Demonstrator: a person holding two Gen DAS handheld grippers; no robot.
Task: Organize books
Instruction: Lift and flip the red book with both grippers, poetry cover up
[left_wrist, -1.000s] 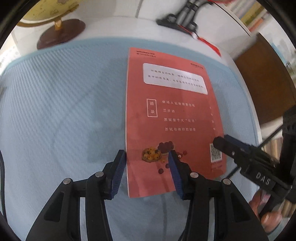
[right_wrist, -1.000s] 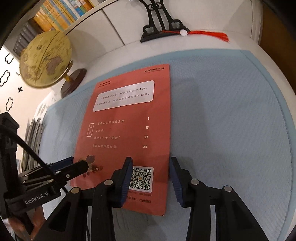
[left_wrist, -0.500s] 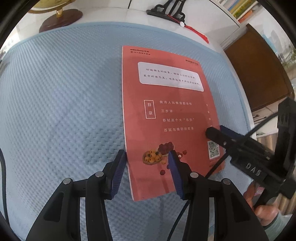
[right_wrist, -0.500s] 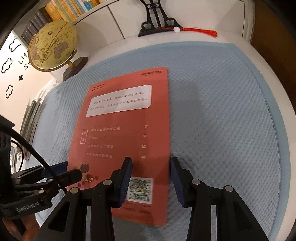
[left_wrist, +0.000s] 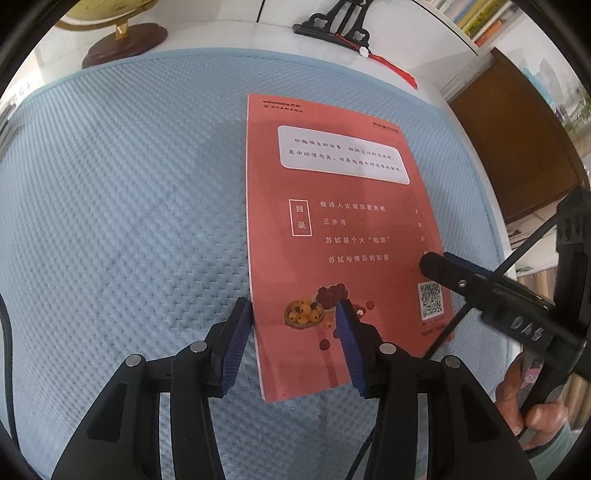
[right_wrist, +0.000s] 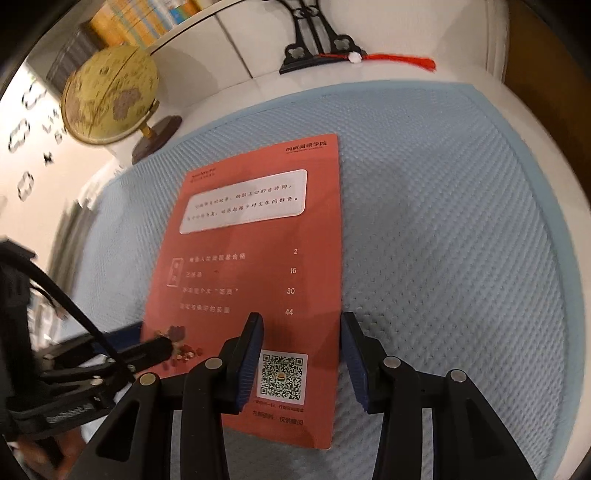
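A thin red book (left_wrist: 340, 236) lies flat, back cover up, on a light blue textured mat (left_wrist: 129, 221). My left gripper (left_wrist: 295, 317) is open above the book's near left corner, jaws straddling its left edge. My right gripper (right_wrist: 301, 328) is open above the book's (right_wrist: 258, 258) near right corner, over the QR code, jaws straddling its right edge. Each gripper shows in the other's view: the right one (left_wrist: 436, 264) at the book's right edge, the left one (right_wrist: 159, 345) at its left edge. Neither holds anything.
A yellow globe (right_wrist: 110, 96) on a brown base stands at the back left. A black stand (right_wrist: 317, 40) with a red tassel (right_wrist: 399, 61) stands at the back. Bookshelves with books (left_wrist: 476, 18) lie behind. A brown cabinet (left_wrist: 517, 147) is at the right.
Both grippers have shifted slightly over the book's near end and the views have tilted. The book has not moved. Both grippers stay open.
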